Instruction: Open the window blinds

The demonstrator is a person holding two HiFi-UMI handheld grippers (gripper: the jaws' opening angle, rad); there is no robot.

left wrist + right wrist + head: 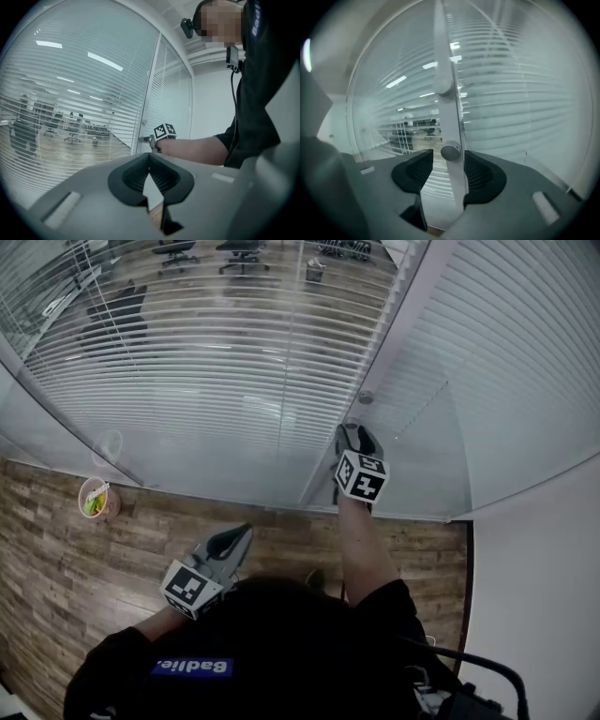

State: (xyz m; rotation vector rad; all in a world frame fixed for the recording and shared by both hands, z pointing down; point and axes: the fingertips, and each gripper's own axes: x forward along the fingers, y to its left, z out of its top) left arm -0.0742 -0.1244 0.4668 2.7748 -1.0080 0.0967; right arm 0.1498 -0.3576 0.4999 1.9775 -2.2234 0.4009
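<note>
Blinds (216,362) ahead, right tool (351,431) outstretched.

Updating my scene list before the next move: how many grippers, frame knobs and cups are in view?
Grippers: 2, the left gripper and the right gripper
Frame knobs: 2
Cup: 1
Total: 5

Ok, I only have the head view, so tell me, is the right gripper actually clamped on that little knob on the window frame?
Observer: No. The right gripper view shows the right gripper with jaws apart, the round knob in the gap at their tips, neither pad pressing on it.
Operator: And the left gripper, holding anything?
Observer: Nothing. The left gripper view shows the left gripper with jaws tip to tip, empty.
</note>
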